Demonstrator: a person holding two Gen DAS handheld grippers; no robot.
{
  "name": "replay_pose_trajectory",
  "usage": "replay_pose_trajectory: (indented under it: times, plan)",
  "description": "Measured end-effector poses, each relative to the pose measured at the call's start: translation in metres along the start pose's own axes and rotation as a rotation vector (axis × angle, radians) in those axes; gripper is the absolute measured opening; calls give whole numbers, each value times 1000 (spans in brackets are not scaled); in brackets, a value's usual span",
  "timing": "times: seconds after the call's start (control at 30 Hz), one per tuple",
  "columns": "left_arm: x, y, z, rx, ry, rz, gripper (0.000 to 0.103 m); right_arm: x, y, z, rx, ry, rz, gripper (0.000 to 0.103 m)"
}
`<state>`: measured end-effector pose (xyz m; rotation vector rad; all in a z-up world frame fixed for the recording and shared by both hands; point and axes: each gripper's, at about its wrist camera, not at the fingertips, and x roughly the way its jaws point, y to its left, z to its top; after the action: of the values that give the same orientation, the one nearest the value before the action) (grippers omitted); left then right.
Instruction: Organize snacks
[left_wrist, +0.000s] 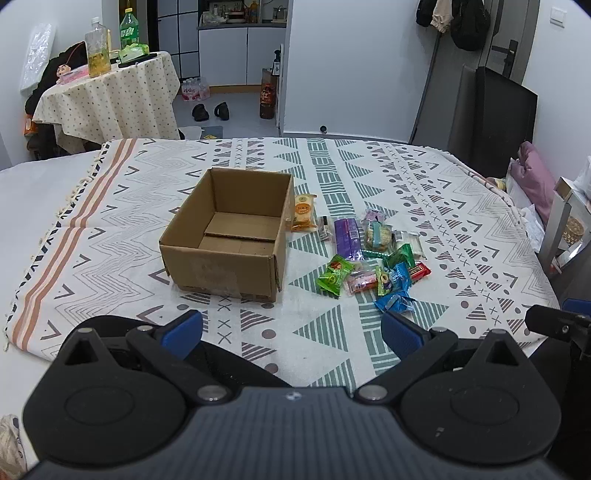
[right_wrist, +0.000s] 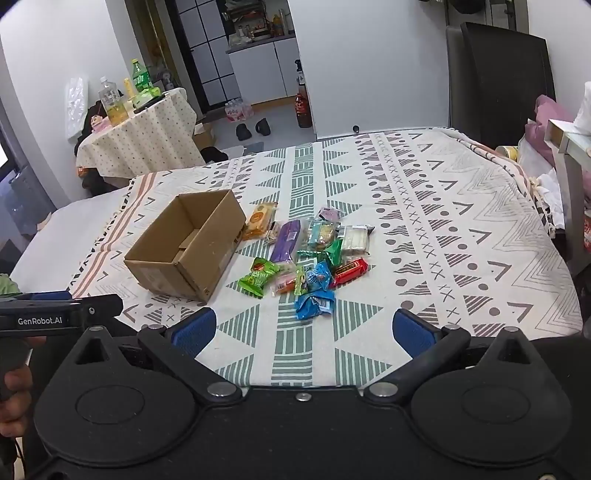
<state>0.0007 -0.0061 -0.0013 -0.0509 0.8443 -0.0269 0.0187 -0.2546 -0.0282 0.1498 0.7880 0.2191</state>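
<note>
An open, empty cardboard box (left_wrist: 229, 236) (right_wrist: 188, 245) sits on the patterned cloth. To its right lies a loose pile of wrapped snacks: an orange packet (left_wrist: 304, 212) (right_wrist: 259, 220), a purple bar (left_wrist: 347, 233) (right_wrist: 286, 240), a green packet (left_wrist: 334, 275) (right_wrist: 258, 276), a blue packet (left_wrist: 394, 302) (right_wrist: 314, 303) and a red bar (left_wrist: 420, 271) (right_wrist: 350, 271). My left gripper (left_wrist: 291, 332) hangs open near the cloth's front edge, short of the box and pile. My right gripper (right_wrist: 304, 332) is also open, just in front of the blue packet, holding nothing.
The patterned cloth (left_wrist: 424, 206) covers a bed or table. A small round table (left_wrist: 110, 96) with bottles stands at the back left. A dark panel (left_wrist: 506, 118) leans at the back right. A hand (right_wrist: 14, 384) holds the left gripper's body at the right wrist view's left edge.
</note>
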Motion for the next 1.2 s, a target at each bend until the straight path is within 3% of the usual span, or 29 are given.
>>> replay_pose_trajectory:
  times: [1.2]
  plan:
    - [-7, -3, 3, -2, -4, -3, 102, -4, 2, -1, -17, -11, -14, 103]
